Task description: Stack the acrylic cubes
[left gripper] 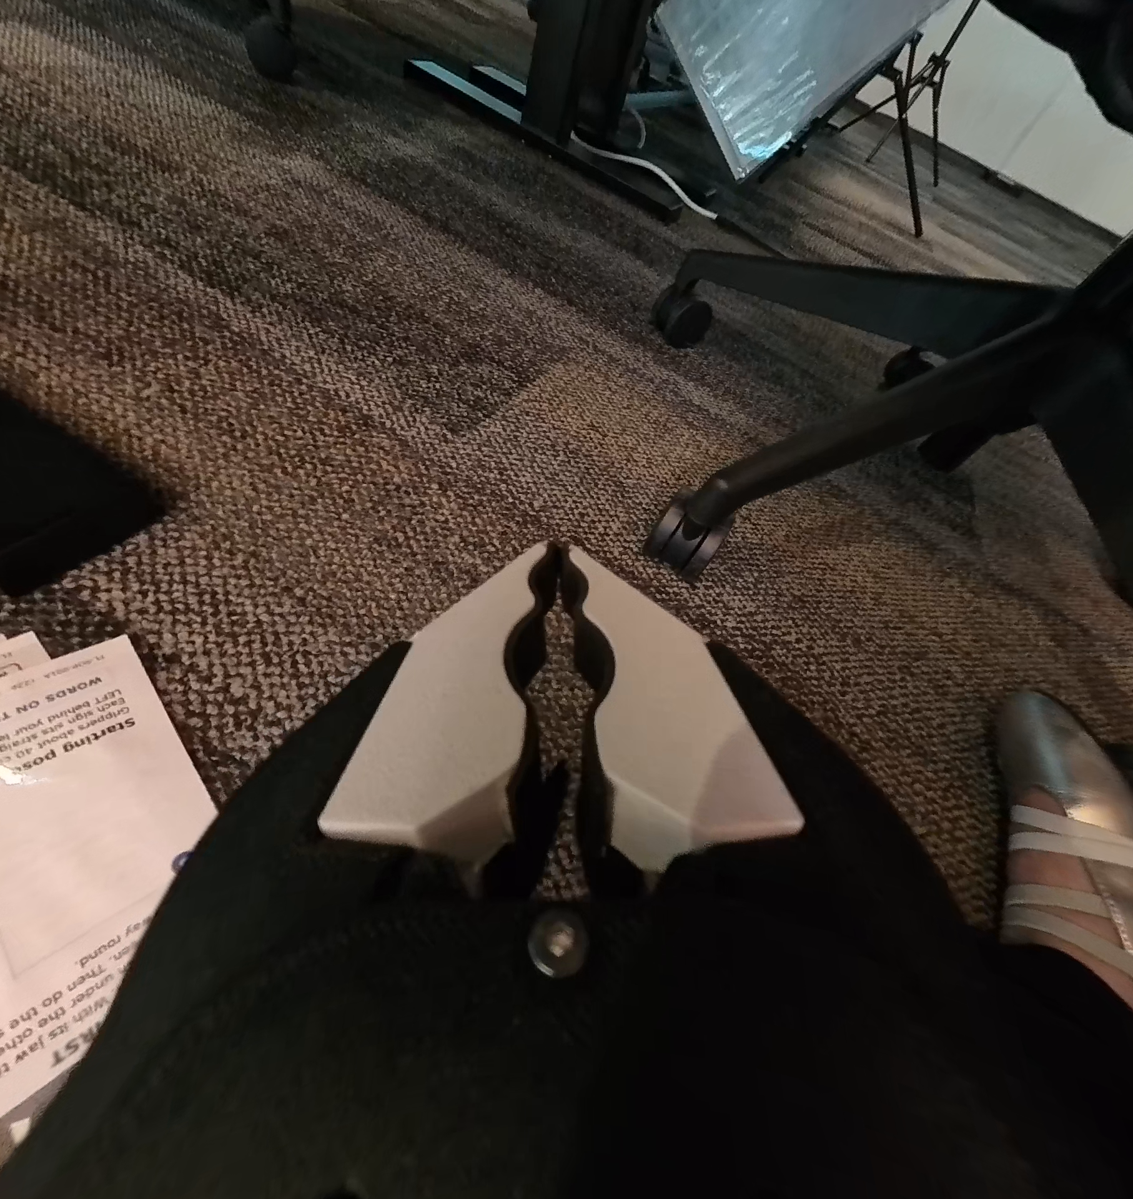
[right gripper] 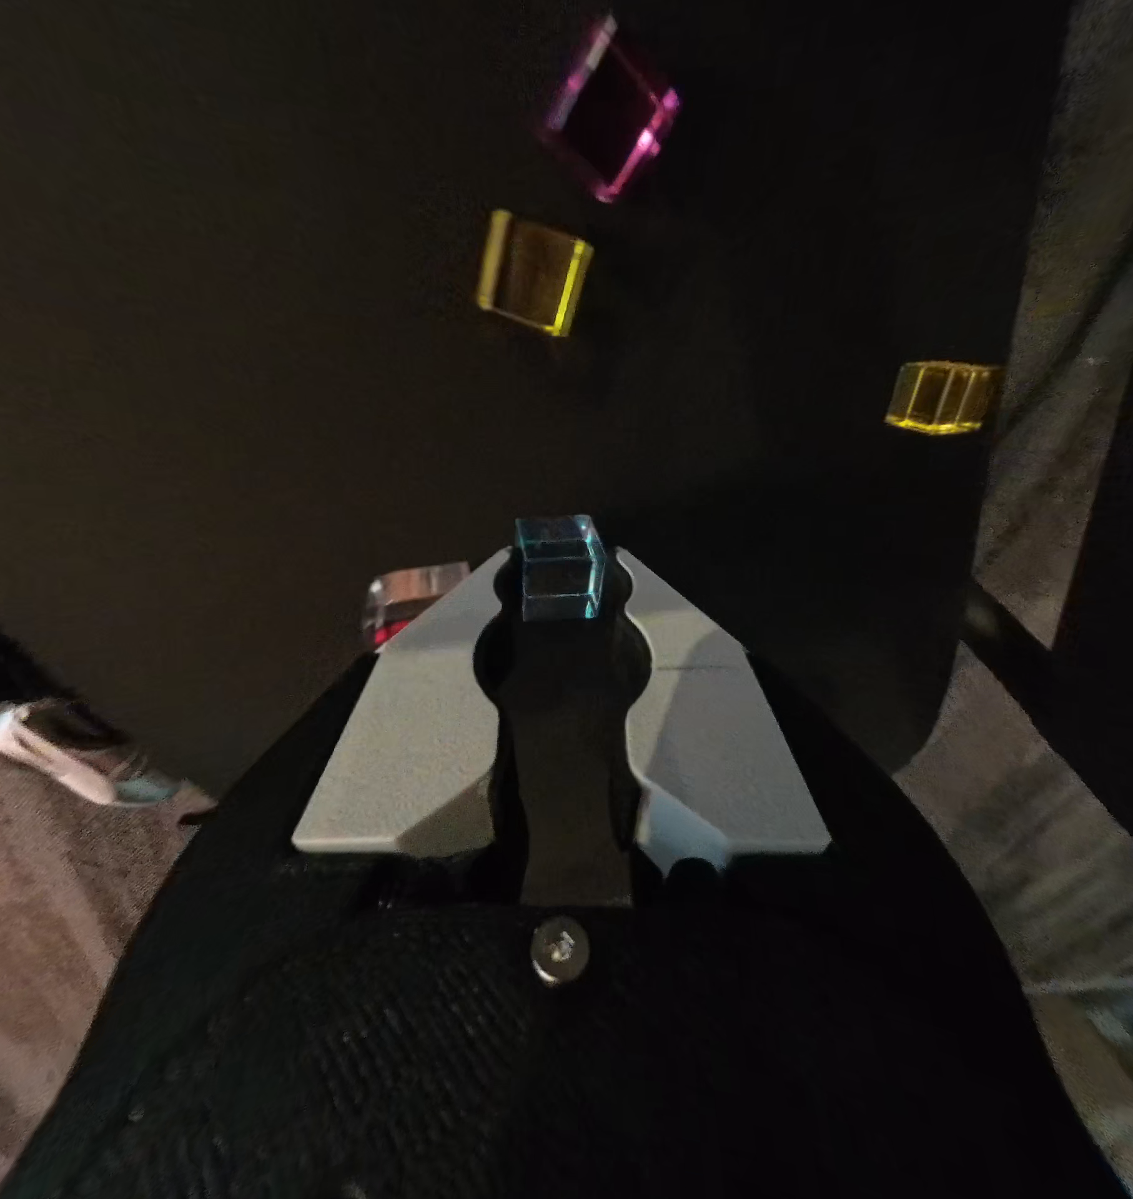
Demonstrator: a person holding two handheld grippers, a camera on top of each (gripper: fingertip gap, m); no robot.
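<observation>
The right tongs (right gripper: 560,571) clamp a clear blue acrylic cube (right gripper: 560,568) at their very tips above the black worktop (right gripper: 226,324); so shallow a hold could slip. The left tongs (left gripper: 559,558) are together, empty, over carpet (left gripper: 356,454).

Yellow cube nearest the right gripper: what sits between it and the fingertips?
In the right wrist view, only bare black surface separates the yellow cube from the teal cube at the right gripper tips.
</observation>
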